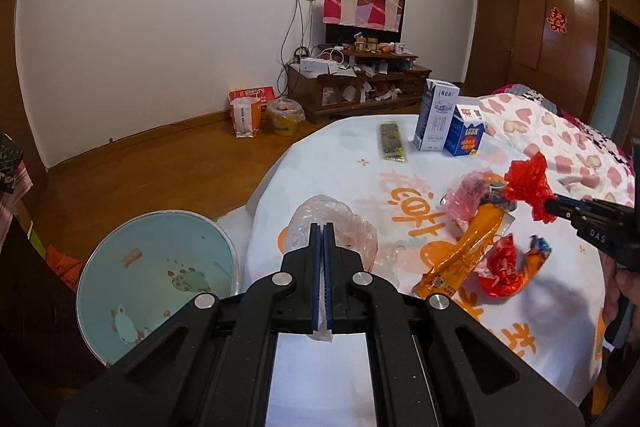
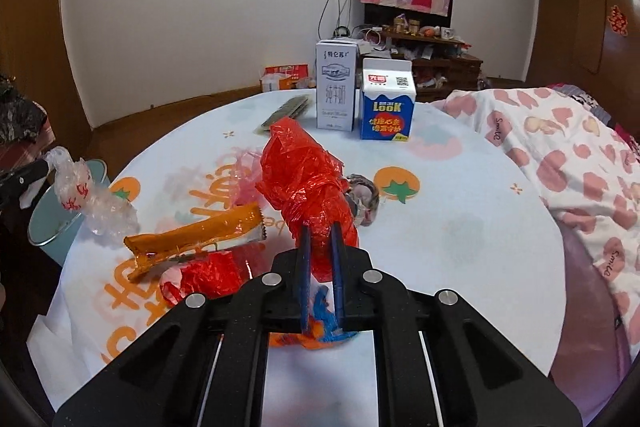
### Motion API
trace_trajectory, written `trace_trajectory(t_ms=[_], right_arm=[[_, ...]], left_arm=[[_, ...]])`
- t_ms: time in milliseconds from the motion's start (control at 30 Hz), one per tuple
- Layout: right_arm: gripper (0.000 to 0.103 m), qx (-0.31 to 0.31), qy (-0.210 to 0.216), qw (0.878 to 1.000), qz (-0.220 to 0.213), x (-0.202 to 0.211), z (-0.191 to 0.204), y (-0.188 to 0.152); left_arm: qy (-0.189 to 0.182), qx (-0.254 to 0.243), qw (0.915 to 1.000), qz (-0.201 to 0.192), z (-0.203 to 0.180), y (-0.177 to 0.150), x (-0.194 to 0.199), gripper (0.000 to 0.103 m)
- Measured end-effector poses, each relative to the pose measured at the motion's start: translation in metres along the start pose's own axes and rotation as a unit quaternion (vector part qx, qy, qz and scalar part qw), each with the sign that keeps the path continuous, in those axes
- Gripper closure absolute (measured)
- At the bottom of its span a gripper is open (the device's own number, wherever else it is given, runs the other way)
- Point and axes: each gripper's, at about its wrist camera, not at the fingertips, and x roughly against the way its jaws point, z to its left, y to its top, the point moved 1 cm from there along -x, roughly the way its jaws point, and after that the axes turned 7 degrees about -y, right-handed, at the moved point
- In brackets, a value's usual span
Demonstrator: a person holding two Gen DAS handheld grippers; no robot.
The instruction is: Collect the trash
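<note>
My left gripper (image 1: pixel 323 227) is shut on a clear plastic bag (image 1: pixel 340 227) with red print, held near the table's left edge beside a pale blue bin (image 1: pixel 156 283); the bag also shows in the right wrist view (image 2: pixel 84 191). My right gripper (image 2: pixel 320 227) is shut on a crumpled red plastic bag (image 2: pixel 308 171), lifted above the table; it also shows in the left wrist view (image 1: pixel 528 187). On the round table (image 2: pixel 460 239) lie an orange wrapper (image 2: pixel 192 239), a red foil wrapper (image 2: pixel 212 275), a pink plastic scrap (image 1: pixel 468 195) and a blue-orange wrapper (image 2: pixel 320 323).
Two cartons, a white one (image 2: pixel 336 87) and a blue one (image 2: pixel 386 103), stand at the table's far side beside a dark flat packet (image 2: pixel 288 111). A pink-patterned quilt (image 2: pixel 572 147) lies on the right. A yellow bucket (image 1: pixel 285 117) and cabinet (image 1: pixel 360 83) stand by the wall.
</note>
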Motion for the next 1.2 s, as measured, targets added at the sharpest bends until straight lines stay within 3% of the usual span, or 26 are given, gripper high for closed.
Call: trace_trajectory(t_ms=[100, 133, 167, 200, 333, 433, 533, 633, 700, 767, 833, 1200], right_arm=[[0.093, 0.005, -0.001, 1.0, 0.004, -0.002, 0.001, -0.003], [0.093, 0.005, -0.003, 1.0, 0.004, -0.001, 0.0, -0.005], [0.093, 0.005, -0.005, 1.0, 0.005, -0.001, -0.002, -0.006], [0.093, 0.006, -0.008, 1.0, 0.005, -0.001, -0.005, -0.008], [0.093, 0.008, -0.027, 0.999, 0.014, -0.001, -0.022, -0.019], [0.093, 0.0, -0.039, 0.999, 0.022, 0.0, -0.039, -0.032], [0.093, -0.006, -0.047, 0.998, 0.029, -0.002, -0.051, -0.043], [0.093, -0.013, -0.049, 0.998, 0.035, -0.006, -0.058, -0.05], [0.093, -0.014, -0.047, 0.998, 0.034, -0.007, -0.059, -0.051], [0.093, -0.013, -0.044, 0.998, 0.03, -0.005, -0.057, -0.05], [0.093, -0.012, -0.043, 0.999, 0.022, 0.0, -0.055, -0.046], [0.093, 0.002, -0.01, 1.0, -0.024, 0.023, -0.018, -0.012]], left_arm=[[0.002, -0.005, 0.9998, 0.021, -0.002, -0.011, -0.01, 0.098], [0.003, -0.006, 0.9994, 0.034, -0.003, -0.017, -0.017, 0.088], [0.006, -0.01, 0.999, 0.042, -0.004, -0.022, -0.021, 0.067], [0.012, -0.015, 0.9988, 0.046, -0.005, -0.027, -0.025, 0.061], [0.014, -0.019, 0.9975, 0.066, -0.003, -0.041, -0.041, 0.059], [0.027, -0.012, 0.9979, 0.058, 0.0, -0.039, -0.044, 0.032], [0.027, -0.012, 0.9984, 0.049, 0.0, -0.033, -0.048, 0.032], [0.023, -0.02, 0.9983, 0.05, -0.006, -0.028, -0.061, 0.033], [0.022, -0.028, 0.9976, 0.06, -0.01, -0.028, -0.073, 0.044], [0.009, -0.025, 0.9968, 0.076, -0.01, -0.029, -0.085, 0.077], [-0.005, -0.016, 0.9954, 0.095, -0.01, -0.031, -0.093, 0.103], [-0.001, -0.019, 0.9985, 0.051, -0.007, -0.02, -0.046, 0.103]])
